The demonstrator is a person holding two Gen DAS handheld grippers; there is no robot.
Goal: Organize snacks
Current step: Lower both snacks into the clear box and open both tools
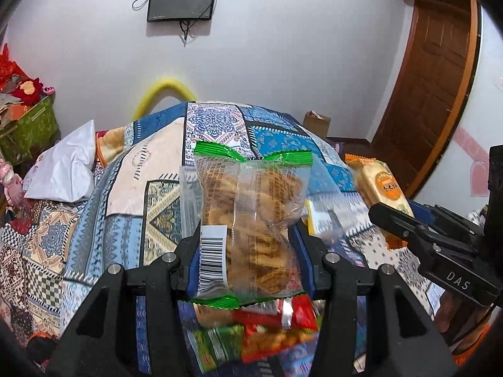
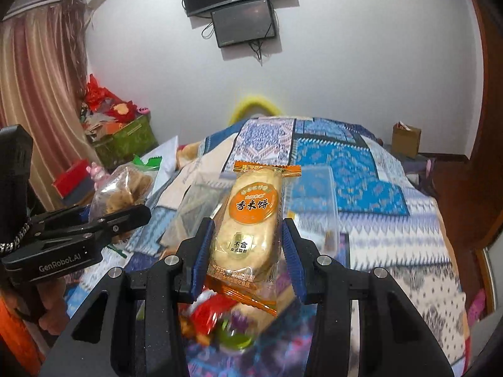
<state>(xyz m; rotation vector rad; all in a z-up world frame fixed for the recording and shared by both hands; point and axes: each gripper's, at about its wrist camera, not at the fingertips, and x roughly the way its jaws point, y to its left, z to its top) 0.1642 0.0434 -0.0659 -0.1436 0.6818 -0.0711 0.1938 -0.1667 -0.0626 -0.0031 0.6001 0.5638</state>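
My left gripper (image 1: 248,235) is shut on a clear green-edged bag of fried snacks (image 1: 251,207) and holds it upright above the bed. My right gripper (image 2: 246,238) is shut on an orange rice cracker pack (image 2: 250,223), also lifted. Each shows in the other's view: the rice cracker pack (image 1: 380,188) at the right of the left wrist view, the green-edged bag (image 2: 125,188) at the left of the right wrist view. A pile of loose snacks (image 1: 267,330) in red and green wrappers lies below both grippers (image 2: 217,323). Clear plastic trays (image 2: 311,201) sit on the bed behind.
A patchwork blue bedspread (image 1: 220,125) covers the bed. A white pillow (image 1: 66,166) lies at the left. A green box of clutter (image 2: 129,138) stands by the curtain. A cardboard box (image 2: 405,141) sits on the floor at right. A wooden door (image 1: 433,78) is at far right.
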